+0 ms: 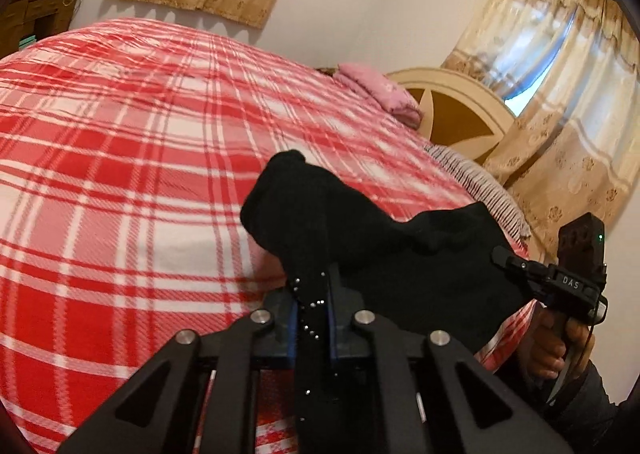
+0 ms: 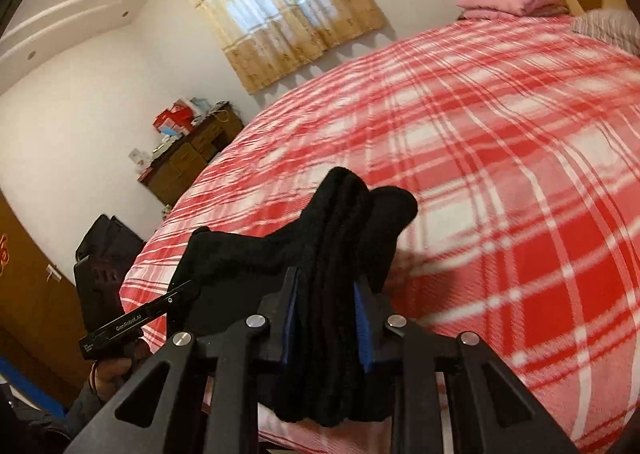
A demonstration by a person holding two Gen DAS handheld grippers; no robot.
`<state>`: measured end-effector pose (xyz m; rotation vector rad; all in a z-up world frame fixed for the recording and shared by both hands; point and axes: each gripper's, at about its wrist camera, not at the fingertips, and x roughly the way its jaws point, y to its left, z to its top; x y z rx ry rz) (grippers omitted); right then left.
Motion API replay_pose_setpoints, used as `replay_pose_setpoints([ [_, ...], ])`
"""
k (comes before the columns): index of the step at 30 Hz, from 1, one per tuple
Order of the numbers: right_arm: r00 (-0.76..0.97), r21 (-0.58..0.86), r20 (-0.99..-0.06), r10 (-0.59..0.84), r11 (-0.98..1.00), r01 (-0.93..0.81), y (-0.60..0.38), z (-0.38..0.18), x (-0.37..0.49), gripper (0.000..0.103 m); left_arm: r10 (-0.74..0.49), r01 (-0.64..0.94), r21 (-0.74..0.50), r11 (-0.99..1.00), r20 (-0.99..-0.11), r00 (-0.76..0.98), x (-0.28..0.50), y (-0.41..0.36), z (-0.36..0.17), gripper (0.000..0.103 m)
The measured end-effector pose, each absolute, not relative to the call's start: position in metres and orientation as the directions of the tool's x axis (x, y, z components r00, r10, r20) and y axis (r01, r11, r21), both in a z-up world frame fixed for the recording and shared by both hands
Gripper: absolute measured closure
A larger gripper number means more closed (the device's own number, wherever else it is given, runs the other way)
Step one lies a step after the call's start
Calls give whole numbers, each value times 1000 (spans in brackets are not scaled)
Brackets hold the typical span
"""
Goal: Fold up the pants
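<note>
The black pants [image 1: 384,250] hang between my two grippers above the near edge of the bed [image 1: 120,158]. My left gripper [image 1: 314,294] is shut on a bunched edge of the pants with small shiny studs. The right gripper also shows in the left wrist view [image 1: 516,264], clamped on the far end of the cloth. In the right wrist view my right gripper [image 2: 326,294] is shut on thick folds of the pants [image 2: 344,222]. The left gripper shows there at the left [image 2: 176,294], holding the other end.
The bed [image 2: 520,134] has a red and white plaid blanket. A pink pillow [image 1: 380,90] and a striped pillow [image 2: 608,26] lie by the headboard [image 1: 460,110]. A wooden dresser [image 2: 192,154] with boxes stands by the far wall. Curtained windows [image 2: 280,2] are behind.
</note>
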<state>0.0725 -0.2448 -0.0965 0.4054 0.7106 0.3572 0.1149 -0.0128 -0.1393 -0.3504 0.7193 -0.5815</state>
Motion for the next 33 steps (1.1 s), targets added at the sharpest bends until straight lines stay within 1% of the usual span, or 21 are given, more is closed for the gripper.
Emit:
replay_pose_setpoints([
  [7,650,470,-552,522,839,-274,-202,-81,134,78,-554,314,-495,810,-473,684,120,34,-125,92],
  [13,590,454,-539,601,798,-397,-127,-75,200,78,-449,202,-496,845,-452,771,128,93,-112,92],
  [14,578,457,-533,618,785,-418,-111,-74,212,78,-415,177,-482,858,-450,790,129,105,-109,92],
  [17,548,468,-514,660,751,-466,-72,-74,237,78,-323,112,-429,896,-458,828,126,129,-102,92],
  [19,528,467,-505,683,731,-498,-42,-76,253,78,-281,69,-426,902,-458,843,125,146,-101,92],
  [23,494,462,-508,706,707,-535,7,-88,274,78,-179,-19,-380,925,-477,860,121,172,-106,92],
  [25,482,461,-513,711,701,-544,23,-95,281,78,-150,-48,-369,928,-487,860,121,183,-111,92],
  [27,474,453,-527,706,705,-546,36,-103,289,78,-111,-74,-333,940,-504,856,123,186,-118,92],
  [29,467,458,-547,695,716,-527,41,-115,298,78,-101,-88,-326,941,-523,846,128,190,-125,92],
  [31,459,467,-567,685,725,-506,42,-126,306,78,-95,-108,-316,943,-564,821,137,190,-139,90],
  [32,454,469,-579,677,733,-493,40,-133,310,78,-77,-131,-304,944,-584,808,140,189,-147,82],
  [33,456,466,-595,662,746,-476,38,-140,314,78,-66,-147,-301,942,-598,799,143,189,-154,66],
])
